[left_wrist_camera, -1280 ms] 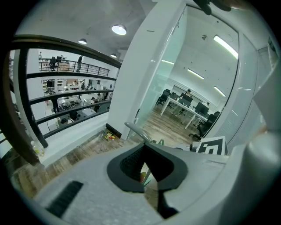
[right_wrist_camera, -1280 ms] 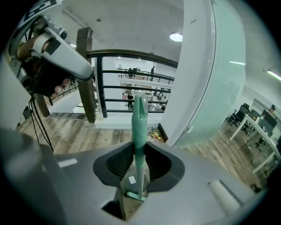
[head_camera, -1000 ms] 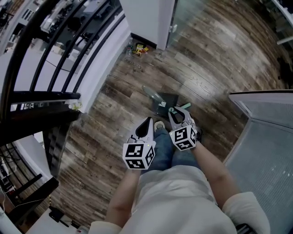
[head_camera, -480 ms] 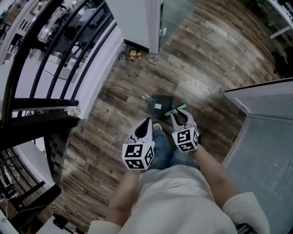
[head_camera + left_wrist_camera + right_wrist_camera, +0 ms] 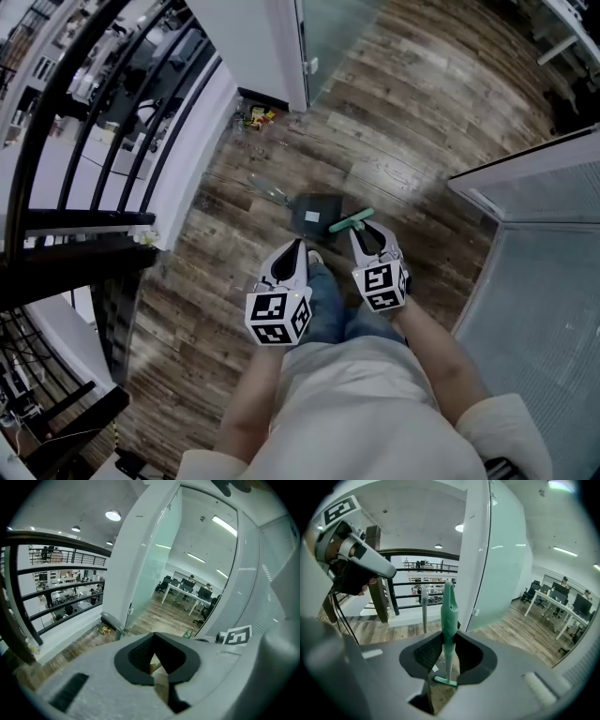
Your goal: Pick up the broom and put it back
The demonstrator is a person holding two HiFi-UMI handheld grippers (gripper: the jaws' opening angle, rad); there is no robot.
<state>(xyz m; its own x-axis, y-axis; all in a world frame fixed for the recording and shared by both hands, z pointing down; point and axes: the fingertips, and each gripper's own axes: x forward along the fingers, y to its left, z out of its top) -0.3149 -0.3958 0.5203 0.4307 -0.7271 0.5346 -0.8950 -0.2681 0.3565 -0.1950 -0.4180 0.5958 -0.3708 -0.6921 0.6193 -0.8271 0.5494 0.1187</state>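
The broom (image 5: 448, 620) has a mint-green handle that rises between the jaws of my right gripper (image 5: 448, 654), which is shut on it. Its small green head (image 5: 446, 681) hangs below the jaws. In the head view the green handle (image 5: 352, 222) pokes out ahead of the right gripper (image 5: 368, 238), beside a dark dustpan (image 5: 314, 213) on the floor. My left gripper (image 5: 297, 251) hangs to the left of the right one, over the person's legs. Its jaw tips meet with nothing between them (image 5: 153, 637).
A black railing (image 5: 103, 103) runs along the left, with stairs below it. A white pillar and a frosted glass door (image 5: 328, 28) stand ahead, with small litter (image 5: 253, 117) at the wall's foot. A glass partition (image 5: 534, 216) closes the right. A grey upright pole (image 5: 424, 616) stands just ahead.
Both grippers have moved forward over the wooden floor, with the broom still held in the right one. The dustpan and the litter have slid left and nearer in the head view.
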